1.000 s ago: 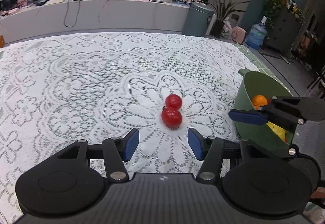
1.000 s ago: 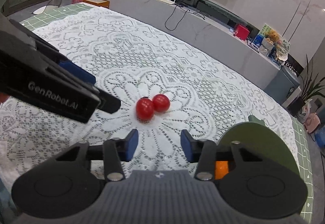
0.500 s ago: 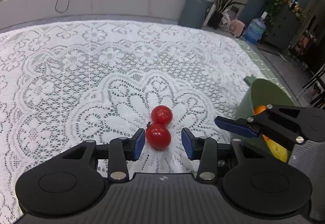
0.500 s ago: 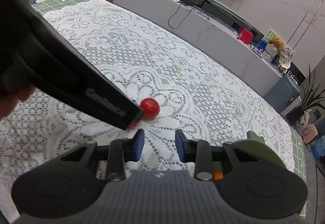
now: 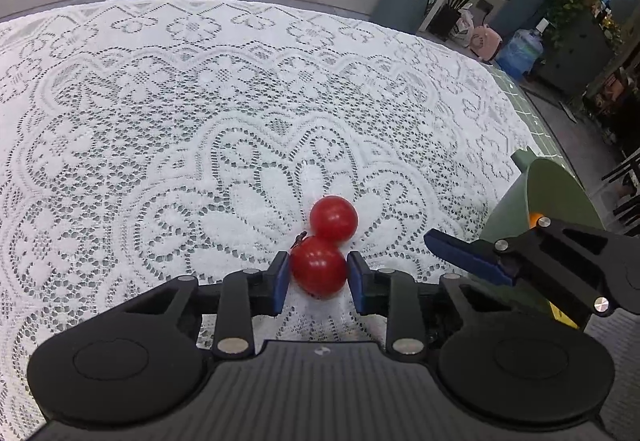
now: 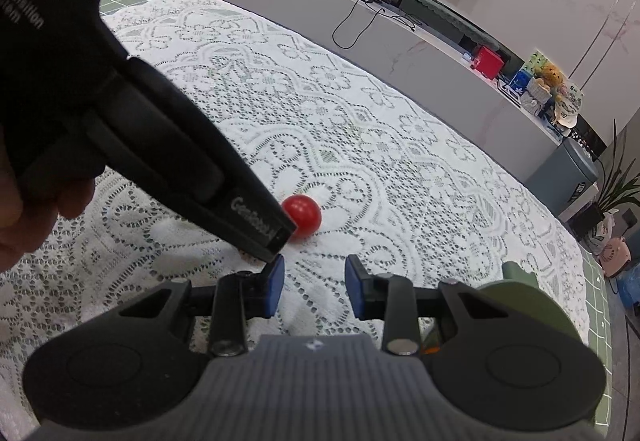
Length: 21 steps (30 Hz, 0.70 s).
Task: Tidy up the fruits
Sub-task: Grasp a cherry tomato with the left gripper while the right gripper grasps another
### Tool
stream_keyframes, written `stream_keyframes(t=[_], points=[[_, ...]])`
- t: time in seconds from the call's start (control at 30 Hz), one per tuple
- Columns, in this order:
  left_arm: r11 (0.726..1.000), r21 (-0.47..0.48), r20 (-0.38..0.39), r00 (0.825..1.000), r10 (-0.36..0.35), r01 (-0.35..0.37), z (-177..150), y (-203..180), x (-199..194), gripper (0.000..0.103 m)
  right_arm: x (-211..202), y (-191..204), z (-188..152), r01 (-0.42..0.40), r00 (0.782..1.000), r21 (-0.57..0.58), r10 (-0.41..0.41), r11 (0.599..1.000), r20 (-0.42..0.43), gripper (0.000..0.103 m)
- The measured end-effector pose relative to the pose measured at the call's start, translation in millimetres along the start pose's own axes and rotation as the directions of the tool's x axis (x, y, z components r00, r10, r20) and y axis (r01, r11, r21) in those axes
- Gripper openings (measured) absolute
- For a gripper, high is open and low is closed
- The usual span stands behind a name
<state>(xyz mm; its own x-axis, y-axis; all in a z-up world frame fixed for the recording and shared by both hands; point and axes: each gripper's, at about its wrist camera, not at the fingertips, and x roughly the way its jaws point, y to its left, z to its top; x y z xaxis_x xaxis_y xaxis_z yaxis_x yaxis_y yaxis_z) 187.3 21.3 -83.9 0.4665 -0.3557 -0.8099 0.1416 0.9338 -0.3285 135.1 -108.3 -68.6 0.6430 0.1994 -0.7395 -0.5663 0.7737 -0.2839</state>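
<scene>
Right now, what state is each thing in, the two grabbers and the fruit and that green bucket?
left gripper: closed around the near tomato.
near tomato: on the lace cloth, touching the far one.
far tomato: lying free.
right gripper: open, holding nothing.
green bin: already holds an orange fruit.

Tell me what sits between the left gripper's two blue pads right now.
In the left wrist view, the near red tomato fills the gap of the left gripper, both pads against its sides. The far red tomato touches it just beyond.
</scene>
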Motion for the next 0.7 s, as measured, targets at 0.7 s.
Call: stream_keyframes(t=[0.7], points=[[0.992,-0.099,0.071,0.994,0.084,-0.076,0,50,-36,0.034,45,4,33,-0.032,0.998,0.040,0.034,0.999,-0.051,0.028]])
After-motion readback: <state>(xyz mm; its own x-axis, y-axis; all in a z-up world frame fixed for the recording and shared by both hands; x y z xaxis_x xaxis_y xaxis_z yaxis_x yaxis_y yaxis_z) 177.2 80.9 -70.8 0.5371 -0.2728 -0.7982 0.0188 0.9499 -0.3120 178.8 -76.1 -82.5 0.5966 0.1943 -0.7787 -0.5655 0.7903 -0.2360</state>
